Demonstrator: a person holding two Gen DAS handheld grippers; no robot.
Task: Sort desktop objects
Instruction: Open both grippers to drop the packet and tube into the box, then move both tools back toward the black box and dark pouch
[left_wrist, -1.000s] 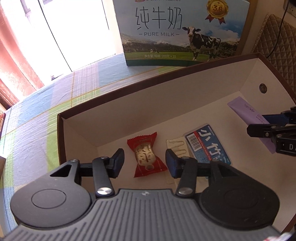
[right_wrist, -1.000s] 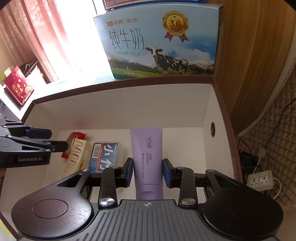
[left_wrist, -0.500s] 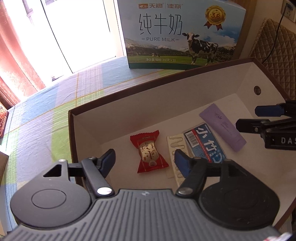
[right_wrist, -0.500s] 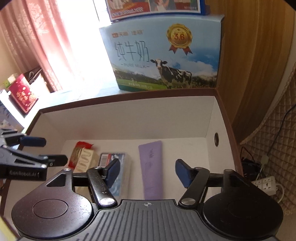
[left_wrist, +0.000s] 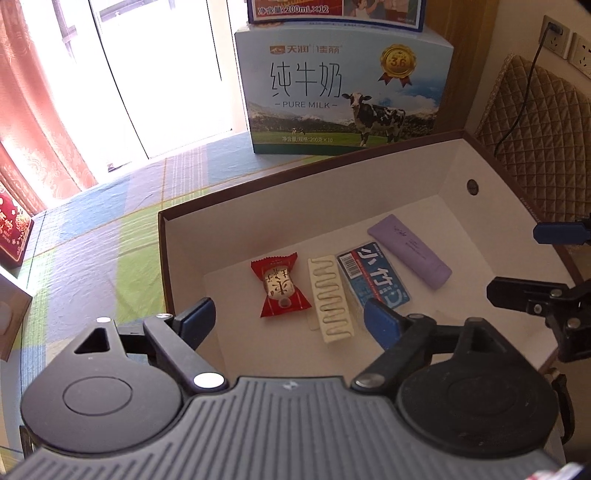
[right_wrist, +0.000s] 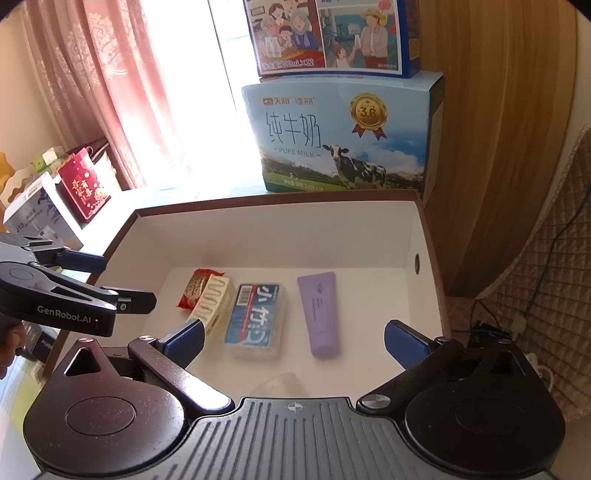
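Left wrist view – left gripper (left_wrist: 288, 319): spread wide, nothing held, above the near-left part of the box (left_wrist: 295, 192).
Left wrist view – contents: four items are seen lying in a row on the box floor; from the left wall, a red candy (left_wrist: 279, 284), a cream comb-like piece (left_wrist: 330, 300), a blue packet (left_wrist: 373, 280), a purple tube (left_wrist: 410, 251).
Left wrist view – right gripper (left_wrist: 546, 266): seen over the box's right side, fingers apart, empty.
Left wrist view – only here: a checked tablecloth (left_wrist: 110, 251) left of the box is shown.
Right wrist view – right gripper (right_wrist: 293, 341): opened wide, nothing gripped, over the box's near edge.
Right wrist view – contents: the tube (right_wrist: 319, 308) is shown apart from the packet (right_wrist: 256, 319); the candy (right_wrist: 195, 288) is partly hidden by the cream piece (right_wrist: 212, 304).
Right wrist view – left gripper (right_wrist: 107, 280): seen at the box's left wall, parted, empty.
Right wrist view – only here: a second carton (right_wrist: 328, 37) is shown in full on the milk carton (right_wrist: 340, 136) behind the box.
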